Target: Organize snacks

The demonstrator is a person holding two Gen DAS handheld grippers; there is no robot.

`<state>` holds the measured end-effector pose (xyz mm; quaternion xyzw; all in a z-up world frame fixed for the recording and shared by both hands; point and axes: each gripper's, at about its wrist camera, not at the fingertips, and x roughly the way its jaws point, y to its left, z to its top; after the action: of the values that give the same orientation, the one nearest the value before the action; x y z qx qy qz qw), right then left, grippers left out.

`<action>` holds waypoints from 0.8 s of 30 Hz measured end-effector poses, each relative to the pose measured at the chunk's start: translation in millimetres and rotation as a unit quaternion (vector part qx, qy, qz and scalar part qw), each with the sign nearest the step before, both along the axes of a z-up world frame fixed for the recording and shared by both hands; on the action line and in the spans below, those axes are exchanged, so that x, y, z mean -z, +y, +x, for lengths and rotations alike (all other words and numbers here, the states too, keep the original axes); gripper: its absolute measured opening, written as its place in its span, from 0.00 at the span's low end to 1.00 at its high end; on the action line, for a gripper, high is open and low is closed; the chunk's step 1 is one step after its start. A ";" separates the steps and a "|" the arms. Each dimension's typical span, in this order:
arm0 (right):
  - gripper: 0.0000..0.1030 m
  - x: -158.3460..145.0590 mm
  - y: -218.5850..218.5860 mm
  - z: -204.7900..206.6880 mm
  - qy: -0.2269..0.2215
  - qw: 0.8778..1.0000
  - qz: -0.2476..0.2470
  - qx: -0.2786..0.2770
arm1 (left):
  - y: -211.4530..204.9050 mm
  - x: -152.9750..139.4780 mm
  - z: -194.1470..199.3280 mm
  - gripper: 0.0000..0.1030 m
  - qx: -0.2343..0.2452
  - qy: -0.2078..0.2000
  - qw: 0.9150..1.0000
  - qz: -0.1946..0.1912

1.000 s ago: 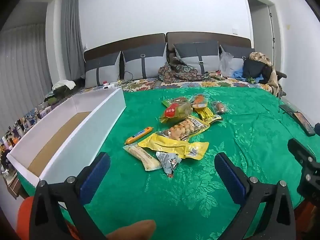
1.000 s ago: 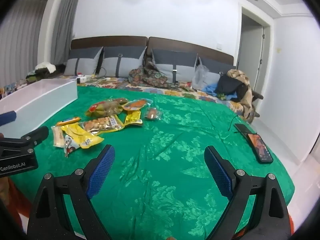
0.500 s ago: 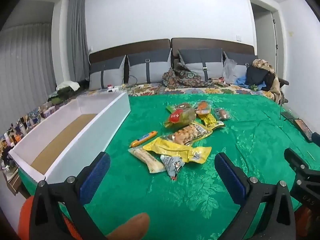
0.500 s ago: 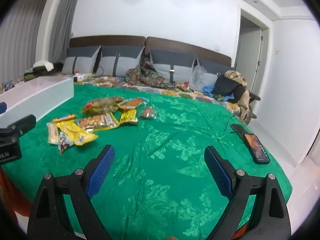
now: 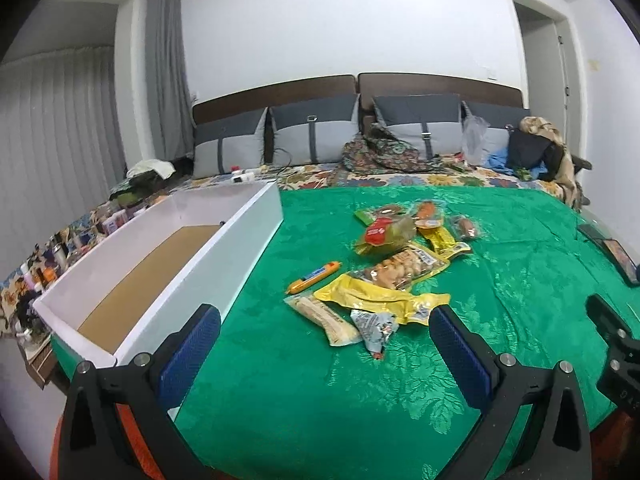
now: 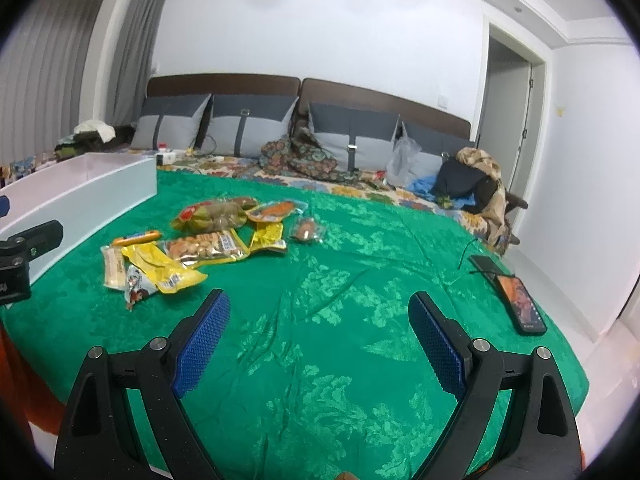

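Observation:
A heap of snack packets lies on the green bedspread (image 5: 304,392): a long yellow packet (image 5: 380,300), a clear bag of nuts (image 5: 400,268), an orange sausage stick (image 5: 314,277), a pale wafer bar (image 5: 324,316) and a small silver packet (image 5: 374,326). The same heap shows in the right wrist view, with the yellow packet (image 6: 164,270) nearest. A long white box (image 5: 168,268) with a brown floor stands left of the heap. My left gripper (image 5: 320,344) is open, short of the packets. My right gripper (image 6: 318,332) is open over bare cloth, right of the heap.
Two phones (image 6: 520,304) lie near the bed's right edge. Grey pillows (image 5: 308,136), a patterned bundle (image 5: 380,156) and clothes (image 5: 536,152) line the headboard. A cluttered shelf (image 5: 48,256) runs along the left of the box. A doorway (image 6: 508,120) is at the right.
Both grippers have risen and drawn back a little, so the snacks and the white box sit lower and smaller in view. The jaws stay wide apart. Nothing on the bed has moved.

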<state>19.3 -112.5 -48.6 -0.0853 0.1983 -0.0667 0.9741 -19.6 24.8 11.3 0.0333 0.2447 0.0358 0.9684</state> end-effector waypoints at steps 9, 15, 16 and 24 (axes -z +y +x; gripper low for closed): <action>0.90 1.0 1.1 1.1 0.003 1.000 -0.005 -0.004 | -4.2 13.2 2.1 1.00 0.004 0.016 1.000 0.009; 0.90 -1.6 -1.0 -1.7 -0.007 1.000 -0.002 -0.002 | -12.6 8.3 -2.9 1.00 0.019 -0.003 1.000 0.022; 0.90 -1.7 -1.0 -1.6 -0.007 1.000 -0.002 -0.002 | -12.6 8.4 -2.6 1.00 0.020 -0.004 1.000 0.022; 0.90 1.4 -0.3 1.7 0.000 1.000 -0.003 -0.005 | -9.8 11.8 -0.1 1.00 0.015 0.007 1.000 0.018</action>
<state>21.1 -112.8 -50.1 -0.0896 0.1973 -0.0627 0.9742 -19.7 15.0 -0.5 0.0547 0.2505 0.0253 0.9662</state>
